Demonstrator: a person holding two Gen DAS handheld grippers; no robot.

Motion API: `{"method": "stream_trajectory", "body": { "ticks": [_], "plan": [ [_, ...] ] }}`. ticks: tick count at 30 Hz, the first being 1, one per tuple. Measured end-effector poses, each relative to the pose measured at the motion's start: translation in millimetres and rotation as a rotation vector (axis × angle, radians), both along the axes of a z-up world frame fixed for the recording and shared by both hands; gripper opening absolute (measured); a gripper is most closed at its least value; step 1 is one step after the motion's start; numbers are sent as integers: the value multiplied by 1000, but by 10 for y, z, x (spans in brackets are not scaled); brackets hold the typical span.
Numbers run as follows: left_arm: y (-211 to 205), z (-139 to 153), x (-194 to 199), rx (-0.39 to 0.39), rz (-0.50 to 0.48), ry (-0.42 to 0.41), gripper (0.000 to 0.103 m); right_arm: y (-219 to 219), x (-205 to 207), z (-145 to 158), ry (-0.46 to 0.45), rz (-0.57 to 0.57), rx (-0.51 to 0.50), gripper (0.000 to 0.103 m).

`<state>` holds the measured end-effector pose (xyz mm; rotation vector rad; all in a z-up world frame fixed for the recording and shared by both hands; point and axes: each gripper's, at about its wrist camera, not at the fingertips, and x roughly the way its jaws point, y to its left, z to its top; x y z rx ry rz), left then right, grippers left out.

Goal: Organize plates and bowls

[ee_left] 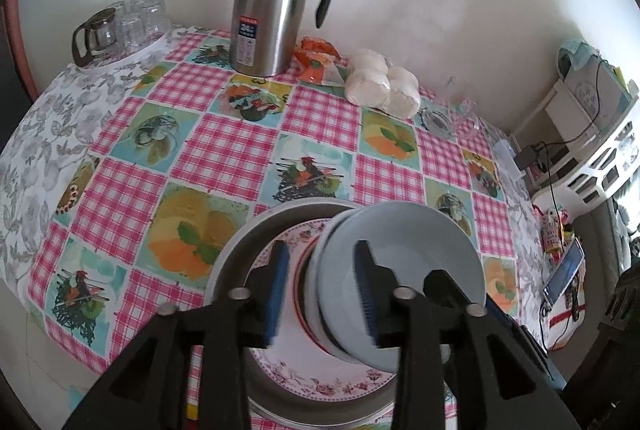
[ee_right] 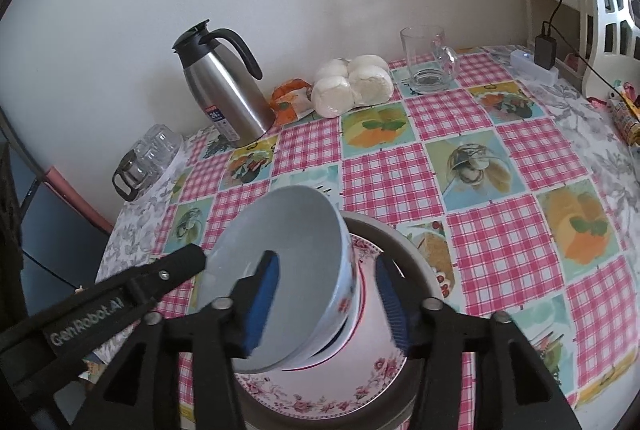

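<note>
A grey metal plate (ee_left: 240, 250) (ee_right: 416, 262) lies on the checked tablecloth, with a pink-flowered plate (ee_left: 320, 378) (ee_right: 328, 394) on it. Tilted white bowls (ee_left: 404, 262) (ee_right: 288, 262) stand nested on the flowered plate. My left gripper (ee_left: 322, 294) is open, its fingers astride the near rim of the bowls. My right gripper (ee_right: 332, 306) is open too, one finger inside the top bowl and one outside its wall. The left gripper's arm shows in the right wrist view (ee_right: 120, 302).
A steel thermos jug (ee_left: 272, 10) (ee_right: 224, 90), a glass pot with tumblers (ee_left: 116, 30) (ee_right: 148, 158), wrapped buns (ee_left: 384, 86) (ee_right: 352, 82) and a glass mug (ee_right: 428, 58) stand along the wall. A white chair (ee_left: 592, 150) and cables are at the right.
</note>
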<state>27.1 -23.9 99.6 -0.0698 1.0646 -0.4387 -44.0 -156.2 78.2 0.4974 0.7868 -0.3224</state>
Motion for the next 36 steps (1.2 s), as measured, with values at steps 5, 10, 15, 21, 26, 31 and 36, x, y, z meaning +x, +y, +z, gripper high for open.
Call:
{"method": "stream_trajectory", "body": {
  "ticks": [5,10,15,21,26,31,36],
  "plan": [
    [126,32,-11,-4,42,-9,67,-1,-43,6,-6,-3,-12,76],
    [243,53,-56,12,76,-45,81,22,-124,-8,-13,-3,-31,87],
    [367,62,-128,36,107,-85,91,52,-226,2,-37,-6,-47,103],
    [528,-10,-266,64,129,-96,97,92,-358,-3,-49,-7,-63,103],
    [612,-145,-417,101,122,-95,97,134,-476,-42,-47,-1,-67,103],
    [655,-303,-518,112,98,-58,97,194,-602,-90,-39,7,-78,103],
    [633,-320,-620,110,76,-55,97,213,-672,-185,-8,11,-79,103]
  ]
}}
